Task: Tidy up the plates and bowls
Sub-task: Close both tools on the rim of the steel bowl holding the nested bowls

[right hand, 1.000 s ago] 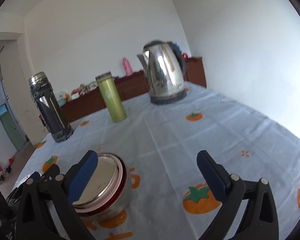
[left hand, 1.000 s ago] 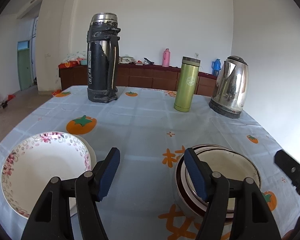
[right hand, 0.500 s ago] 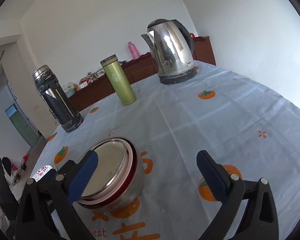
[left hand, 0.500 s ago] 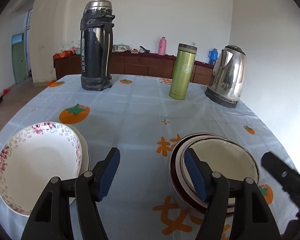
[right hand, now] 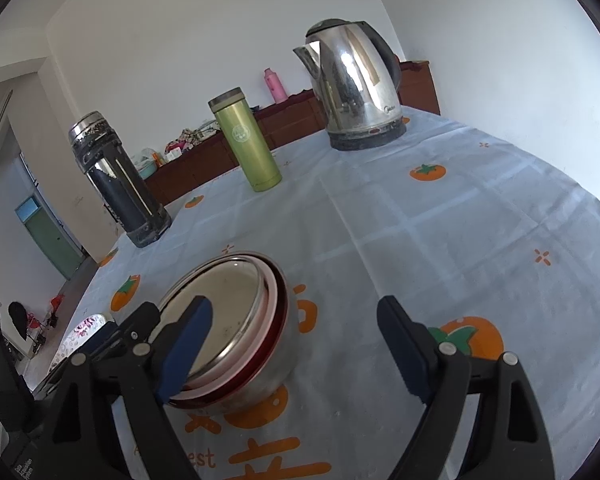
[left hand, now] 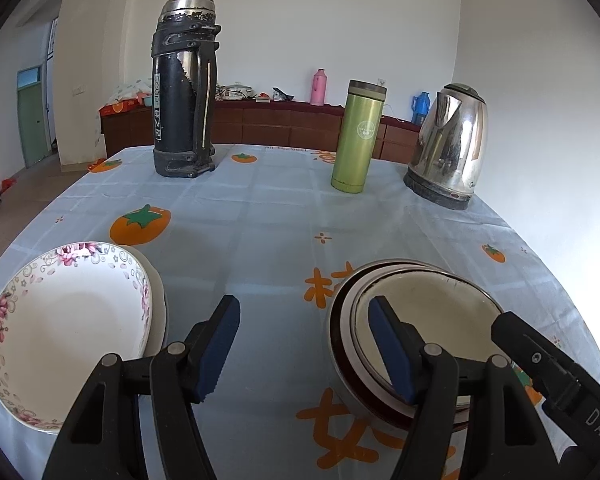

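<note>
A stack of white floral-rimmed plates point(left hand: 68, 320) lies at the near left of the table. A stack of nested steel and red bowls point(left hand: 432, 320) sits at the near right; it also shows in the right wrist view point(right hand: 240, 320). My left gripper point(left hand: 304, 348) is open and empty, low over the cloth between plates and bowls, its right finger in front of the bowls' rim. My right gripper point(right hand: 296, 356) is open and empty, its left finger in front of the bowl stack. Part of the right gripper point(left hand: 548, 376) shows in the left wrist view.
On the tablecloth point(left hand: 260, 216) at the back stand a tall black thermos point(left hand: 184, 92), a green flask point(left hand: 360, 136) and a steel kettle point(left hand: 448, 144). The same three show in the right wrist view: thermos point(right hand: 116, 184), flask point(right hand: 248, 144), kettle point(right hand: 356, 88). A sideboard lines the far wall.
Both grippers have moved lower and closer to the table. The bowls now sit nearer in the right wrist view. Both grippers stay open.
</note>
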{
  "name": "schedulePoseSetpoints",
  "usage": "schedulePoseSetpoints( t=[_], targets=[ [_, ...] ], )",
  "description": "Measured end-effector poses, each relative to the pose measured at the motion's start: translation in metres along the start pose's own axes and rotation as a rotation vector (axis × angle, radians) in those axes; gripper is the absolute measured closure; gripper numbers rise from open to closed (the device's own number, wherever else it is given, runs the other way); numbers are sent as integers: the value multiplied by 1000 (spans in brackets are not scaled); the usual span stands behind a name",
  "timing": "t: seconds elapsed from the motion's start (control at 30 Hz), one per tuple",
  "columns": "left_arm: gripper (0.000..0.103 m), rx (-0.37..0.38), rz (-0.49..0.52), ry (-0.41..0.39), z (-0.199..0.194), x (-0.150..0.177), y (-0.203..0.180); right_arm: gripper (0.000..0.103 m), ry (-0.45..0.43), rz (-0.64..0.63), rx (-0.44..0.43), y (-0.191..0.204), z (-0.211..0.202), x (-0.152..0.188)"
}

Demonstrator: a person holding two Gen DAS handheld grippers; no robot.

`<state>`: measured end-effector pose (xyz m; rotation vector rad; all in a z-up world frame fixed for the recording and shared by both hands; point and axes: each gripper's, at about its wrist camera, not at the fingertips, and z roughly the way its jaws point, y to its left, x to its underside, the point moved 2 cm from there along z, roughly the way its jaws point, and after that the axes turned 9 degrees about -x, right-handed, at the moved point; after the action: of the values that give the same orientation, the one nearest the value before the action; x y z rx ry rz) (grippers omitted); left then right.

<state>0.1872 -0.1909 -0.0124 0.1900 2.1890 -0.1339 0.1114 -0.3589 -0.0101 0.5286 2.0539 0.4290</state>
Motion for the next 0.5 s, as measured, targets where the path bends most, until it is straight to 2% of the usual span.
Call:
schedulePoseSetpoints(
  t=[0.23,0.5],
  targets=[
    [34,13,11,27,6,2,-4,26,22,0,-10,1,5,3],
    [34,9,7,56,13,1,-8,31,25,12,-22,0,8,3]
  ],
)
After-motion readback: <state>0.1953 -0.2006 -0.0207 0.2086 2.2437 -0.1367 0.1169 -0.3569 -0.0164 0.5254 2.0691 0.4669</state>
